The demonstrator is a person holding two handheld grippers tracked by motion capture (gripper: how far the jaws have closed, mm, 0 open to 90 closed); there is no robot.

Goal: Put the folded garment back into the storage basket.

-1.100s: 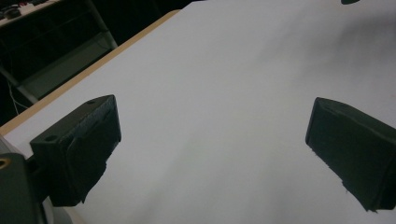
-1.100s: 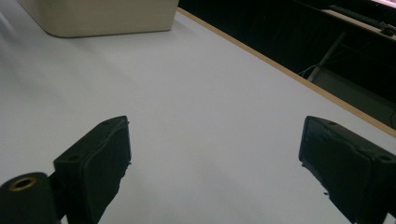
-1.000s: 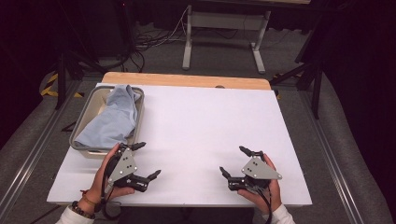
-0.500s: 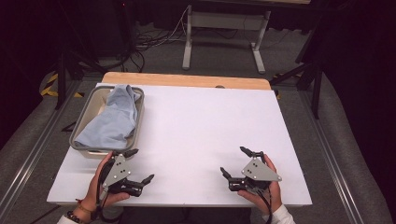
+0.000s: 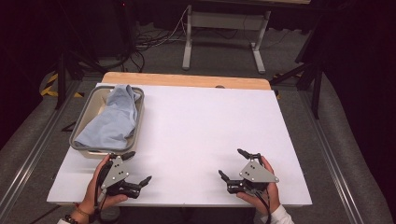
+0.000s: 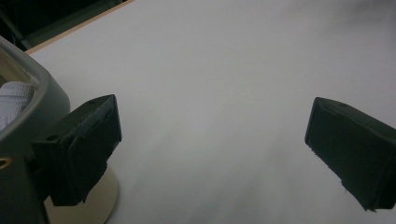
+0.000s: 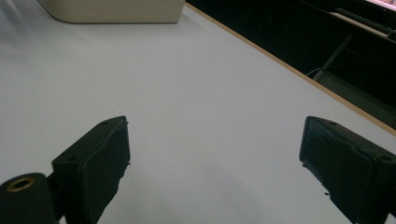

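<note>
A grey-rimmed tray stands at the table's left side with a light blue cloth heaped inside it. My left gripper is open just in front of the tray's near edge, low over the white table, nothing between its fingers. In the left gripper view the tray's corner and a bit of cloth sit at the far left beside one finger. My right gripper rests open near the front right of the table, holding nothing. The tray's cream wall lies far off in the right gripper view.
The white table top has a wooden strip along its far edge. Beyond it stand a metal frame and cables on the floor. A rail runs along the left of the table.
My left gripper has drawn back toward the table's front edge, away from the tray, and stays open. The right gripper has barely moved.
</note>
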